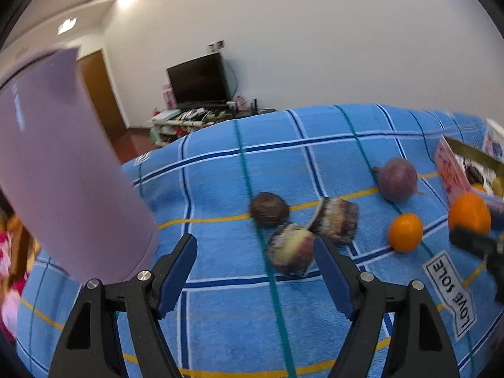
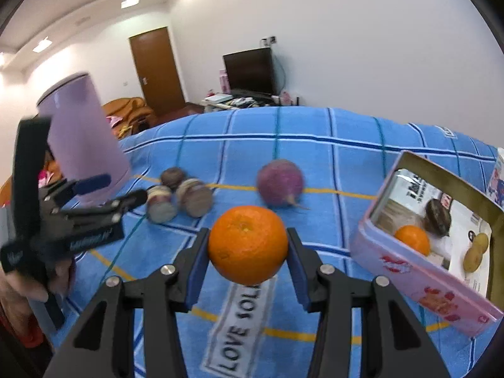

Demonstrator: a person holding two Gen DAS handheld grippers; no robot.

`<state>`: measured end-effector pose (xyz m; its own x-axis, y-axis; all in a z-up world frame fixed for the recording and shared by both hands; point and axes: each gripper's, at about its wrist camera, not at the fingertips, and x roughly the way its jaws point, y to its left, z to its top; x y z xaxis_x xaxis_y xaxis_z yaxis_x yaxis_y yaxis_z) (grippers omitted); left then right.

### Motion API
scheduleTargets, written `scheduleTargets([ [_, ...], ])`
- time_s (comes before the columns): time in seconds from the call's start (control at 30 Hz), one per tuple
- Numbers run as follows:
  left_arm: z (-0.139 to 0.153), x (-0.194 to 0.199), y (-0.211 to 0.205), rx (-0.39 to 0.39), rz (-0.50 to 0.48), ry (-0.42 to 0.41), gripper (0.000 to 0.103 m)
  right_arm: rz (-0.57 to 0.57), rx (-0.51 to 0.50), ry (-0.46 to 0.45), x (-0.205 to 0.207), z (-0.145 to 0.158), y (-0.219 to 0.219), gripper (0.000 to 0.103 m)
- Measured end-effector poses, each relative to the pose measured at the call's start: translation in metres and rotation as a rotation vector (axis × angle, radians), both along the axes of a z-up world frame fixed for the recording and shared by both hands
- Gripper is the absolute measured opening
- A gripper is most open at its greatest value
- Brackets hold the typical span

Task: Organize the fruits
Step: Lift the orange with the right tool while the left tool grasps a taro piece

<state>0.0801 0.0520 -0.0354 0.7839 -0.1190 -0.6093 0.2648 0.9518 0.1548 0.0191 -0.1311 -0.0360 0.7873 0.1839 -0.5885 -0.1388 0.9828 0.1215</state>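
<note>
Orange, dimpled and round: one orange (image 2: 248,244) pinched between the blue pads of the right hand-held gripper (image 2: 248,252), raised above the blue checked terry cloth (image 2: 330,163) and not yet over the pink tin box (image 2: 419,286) at the right. Inside that box already: a smaller orange (image 2: 412,239), a dark wrinkled round fruit (image 2: 438,215) and a knobbly yellow piece (image 2: 476,252), so sorting judged partly done. Left loose on the cloth: a second orange (image 1: 405,232), a smooth purple bulb with a thin root tail (image 1: 397,179), a dark rough ball (image 1: 269,209) and two mottled purple-and-cream fruits (image 1: 291,248) lying just beside it, blurred, kind hard to tell. Left hand-held gripper (image 1: 255,263) standing wide, nothing between its pads, aimed at that cluster. Pale lilac matte cylinder (image 1: 63,163) upright at the far left, purpose unclear. Probably next: orange into the box, then the cluster.
</note>
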Motion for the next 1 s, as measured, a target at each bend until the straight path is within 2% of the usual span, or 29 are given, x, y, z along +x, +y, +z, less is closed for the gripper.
scheduleTargets([
  [0.1,-0.005,0.005,-0.012,0.022,-0.039,0.034,0.078,-0.025,-0.056,-0.031,-0.001,0.003,-0.003,0.050],
  [0.2,-0.007,0.014,-0.020,0.061,-0.054,0.062,0.078,-0.016,-0.018,-0.033,-0.003,0.006,-0.009,0.050],
  [0.33,-0.008,0.027,-0.022,0.096,-0.063,0.094,0.078,-0.008,-0.017,-0.028,-0.004,0.005,-0.010,0.050],
  [0.5,-0.014,0.034,-0.022,0.083,-0.102,0.117,0.077,-0.010,-0.017,-0.030,-0.006,0.004,-0.009,0.050],
  [0.6,-0.027,0.038,-0.020,0.092,-0.134,0.172,0.069,-0.011,-0.015,-0.020,-0.004,0.002,-0.009,0.050],
  [0.67,-0.025,0.040,-0.012,0.047,-0.157,0.186,0.069,-0.013,-0.010,-0.014,-0.002,0.001,-0.010,0.050],
  [0.87,-0.020,0.051,-0.007,0.027,-0.115,0.171,0.067,-0.005,-0.006,-0.004,0.000,-0.001,-0.008,0.050],
  [0.9,-0.020,0.050,-0.008,0.030,-0.115,0.165,0.064,-0.005,-0.004,-0.003,0.000,-0.001,-0.008,0.050],
  [0.97,-0.021,0.048,-0.014,0.031,-0.141,0.174,0.039,-0.008,-0.006,-0.005,0.000,-0.001,-0.008,0.050],
  [1.0,-0.021,0.046,-0.016,0.037,-0.138,0.176,0.039,-0.008,-0.006,-0.004,0.000,-0.001,-0.008,0.050],
])
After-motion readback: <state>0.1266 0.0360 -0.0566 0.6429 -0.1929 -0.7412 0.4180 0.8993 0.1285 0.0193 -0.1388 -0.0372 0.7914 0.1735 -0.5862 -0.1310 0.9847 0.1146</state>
